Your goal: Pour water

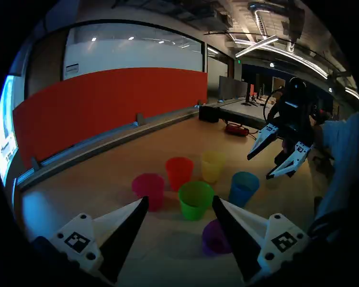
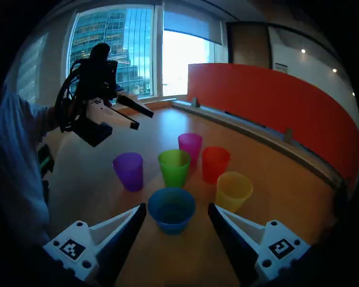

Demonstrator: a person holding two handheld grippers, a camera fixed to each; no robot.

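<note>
left gripper view: our left gripper (image 1: 178,200) is spread and empty. the purple cup (image 1: 214,237) stands low centre, beside its right finger; we judge it best to centre the cup before closing. the right gripper (image 1: 258,167), mid right, is also spread.

right gripper view: the blue cup (image 2: 171,209) stands low centre between the spread fingers, ungripped. the green cup (image 2: 174,166) crowds behind it, so we advise lifting straight up. bare table (image 2: 285,191) lies at right.
</note>
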